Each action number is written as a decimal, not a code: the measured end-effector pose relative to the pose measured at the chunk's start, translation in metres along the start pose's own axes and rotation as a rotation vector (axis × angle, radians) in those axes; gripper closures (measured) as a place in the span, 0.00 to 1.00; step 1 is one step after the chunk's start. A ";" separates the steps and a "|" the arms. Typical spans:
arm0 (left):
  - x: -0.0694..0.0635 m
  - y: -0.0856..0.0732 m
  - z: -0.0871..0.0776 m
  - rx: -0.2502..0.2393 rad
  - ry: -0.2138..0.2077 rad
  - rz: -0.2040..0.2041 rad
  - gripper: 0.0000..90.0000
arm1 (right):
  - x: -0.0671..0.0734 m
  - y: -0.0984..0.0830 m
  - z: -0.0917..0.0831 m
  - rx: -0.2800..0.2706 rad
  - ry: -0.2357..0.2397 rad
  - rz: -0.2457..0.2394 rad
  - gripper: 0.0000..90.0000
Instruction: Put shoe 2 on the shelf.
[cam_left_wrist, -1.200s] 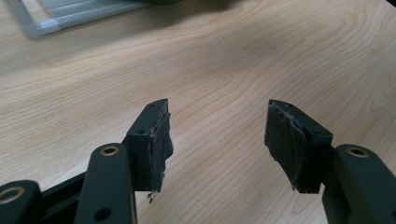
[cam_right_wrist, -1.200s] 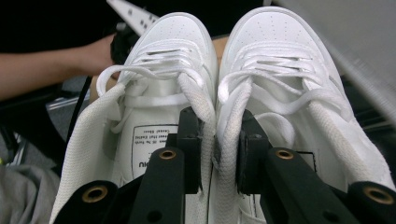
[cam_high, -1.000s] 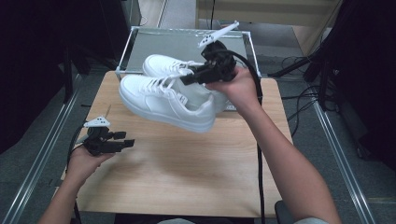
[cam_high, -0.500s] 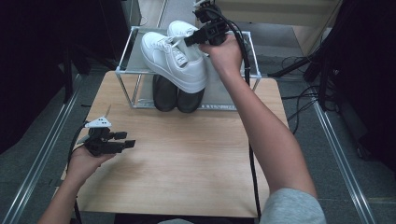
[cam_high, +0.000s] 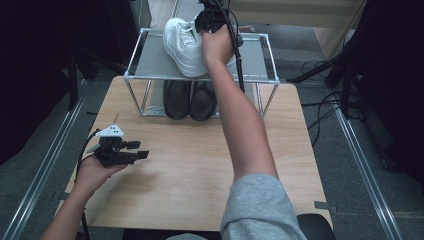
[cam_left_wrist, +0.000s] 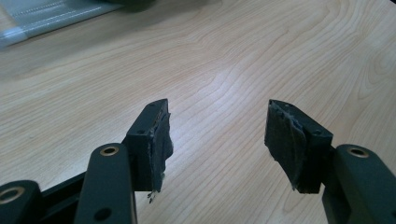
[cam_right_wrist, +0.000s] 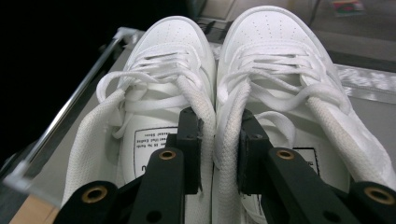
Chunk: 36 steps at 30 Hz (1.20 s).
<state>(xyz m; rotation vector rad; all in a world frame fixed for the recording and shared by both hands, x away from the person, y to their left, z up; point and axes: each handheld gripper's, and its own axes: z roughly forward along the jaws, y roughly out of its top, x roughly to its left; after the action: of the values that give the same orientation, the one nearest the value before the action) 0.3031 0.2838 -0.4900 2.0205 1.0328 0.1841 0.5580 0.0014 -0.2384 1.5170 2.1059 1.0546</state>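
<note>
White sneakers (cam_right_wrist: 219, 93) are pinched together by the inner collars in the right gripper (cam_right_wrist: 217, 154), over the far rack's top shelf (cam_high: 150, 62). Left gripper (cam_left_wrist: 217, 140) is held spread, empty, above the near-left table (cam_high: 190, 165).

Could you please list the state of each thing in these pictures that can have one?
White sneakers: laced, side by side, inner collars pinched together, over the rack's top shelf.
Black shoes: paired on the lower shelf.
Rack: upright at the table's far edge.
Right gripper: shut on the sneakers.
Left gripper: open, empty, above the table.
</note>
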 end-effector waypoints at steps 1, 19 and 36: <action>0.000 0.000 0.000 -0.001 -0.004 0.000 0.45 | 0.002 0.001 0.003 -0.003 -0.023 0.008 0.85; -0.002 0.002 0.002 0.000 -0.015 0.011 0.45 | 0.004 -0.005 0.030 0.001 -0.138 0.125 0.82; -0.005 0.008 0.011 0.026 -0.029 0.043 0.45 | 0.000 -0.015 0.029 -0.020 -0.099 0.089 0.64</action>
<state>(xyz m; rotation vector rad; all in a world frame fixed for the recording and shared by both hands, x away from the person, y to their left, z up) 0.3097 0.2705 -0.4903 2.0639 0.9790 0.1642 0.5667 0.0096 -0.2682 1.6323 1.9722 1.0052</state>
